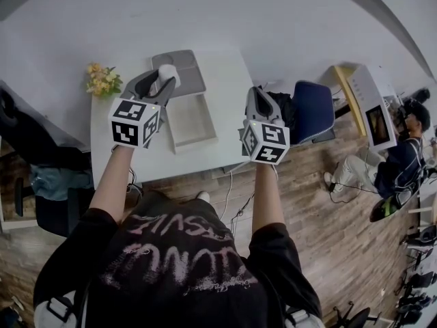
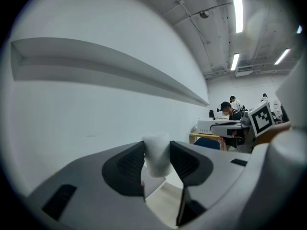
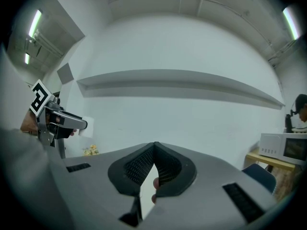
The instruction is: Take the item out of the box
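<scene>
White table (image 1: 220,80), wooden floor (image 1: 328,241), blue chair (image 1: 313,111)

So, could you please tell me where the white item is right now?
The white item is at the head view's upper left, pinched in the left gripper over the open box, right of the yellow flowers.

White item (image 1: 168,72), pale box (image 1: 193,123), grey lid (image 1: 190,74), yellow flowers (image 1: 102,79), white table (image 1: 229,80), blue chair (image 1: 313,111).
</scene>
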A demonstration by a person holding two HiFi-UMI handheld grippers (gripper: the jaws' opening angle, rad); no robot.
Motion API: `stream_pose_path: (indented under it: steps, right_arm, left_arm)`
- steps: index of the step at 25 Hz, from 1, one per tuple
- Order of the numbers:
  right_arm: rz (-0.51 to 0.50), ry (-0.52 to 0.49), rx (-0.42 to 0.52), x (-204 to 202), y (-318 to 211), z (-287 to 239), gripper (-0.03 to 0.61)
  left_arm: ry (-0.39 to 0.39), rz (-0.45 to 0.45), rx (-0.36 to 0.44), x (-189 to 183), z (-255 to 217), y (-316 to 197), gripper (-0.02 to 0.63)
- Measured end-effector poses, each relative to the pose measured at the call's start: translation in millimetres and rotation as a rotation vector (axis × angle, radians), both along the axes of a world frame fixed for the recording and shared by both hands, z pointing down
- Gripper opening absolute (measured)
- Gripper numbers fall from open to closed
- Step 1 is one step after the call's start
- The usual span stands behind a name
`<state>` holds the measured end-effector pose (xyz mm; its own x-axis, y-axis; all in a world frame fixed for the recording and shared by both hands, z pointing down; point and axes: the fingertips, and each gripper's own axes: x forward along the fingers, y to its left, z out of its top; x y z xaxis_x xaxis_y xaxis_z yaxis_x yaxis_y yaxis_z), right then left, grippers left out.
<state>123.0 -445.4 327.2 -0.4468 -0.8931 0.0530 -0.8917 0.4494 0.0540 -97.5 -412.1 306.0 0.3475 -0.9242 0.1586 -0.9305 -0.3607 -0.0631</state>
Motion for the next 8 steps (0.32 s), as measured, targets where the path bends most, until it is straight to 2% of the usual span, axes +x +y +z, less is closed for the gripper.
stream_pose_path:
  steps: [8]
  right_arm:
    - [0.005,0.003,0.003,-0.3,-5.7,-0.9,0.009]
  left_arm:
    - [-0.006,0.004,0.008,-1.0,-1.5,-4.5,0.167]
